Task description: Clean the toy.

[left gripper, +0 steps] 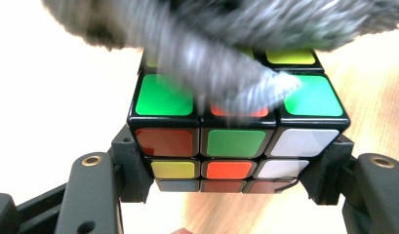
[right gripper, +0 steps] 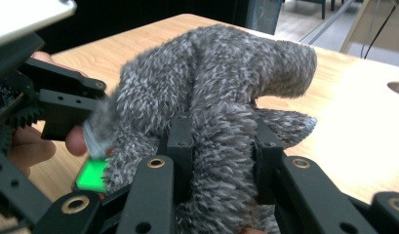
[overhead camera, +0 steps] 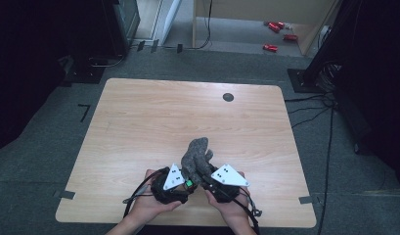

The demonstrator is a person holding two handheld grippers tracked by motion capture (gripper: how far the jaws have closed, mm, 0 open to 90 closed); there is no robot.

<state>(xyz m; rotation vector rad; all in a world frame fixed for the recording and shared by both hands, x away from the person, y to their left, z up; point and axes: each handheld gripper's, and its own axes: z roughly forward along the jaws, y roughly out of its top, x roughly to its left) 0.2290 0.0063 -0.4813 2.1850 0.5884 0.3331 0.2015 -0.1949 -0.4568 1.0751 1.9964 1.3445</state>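
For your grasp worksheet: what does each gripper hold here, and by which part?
The left gripper clamps a puzzle cube by two opposite side faces. The right gripper pinches a grey fuzzy cloth at its bunched lower part.

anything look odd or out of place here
Yes: a fuzzy grey glove, pinched in the right gripper, droops over the scrambled Rubik's cube clamped in the left gripper. Red objects lie scattered on the floor.
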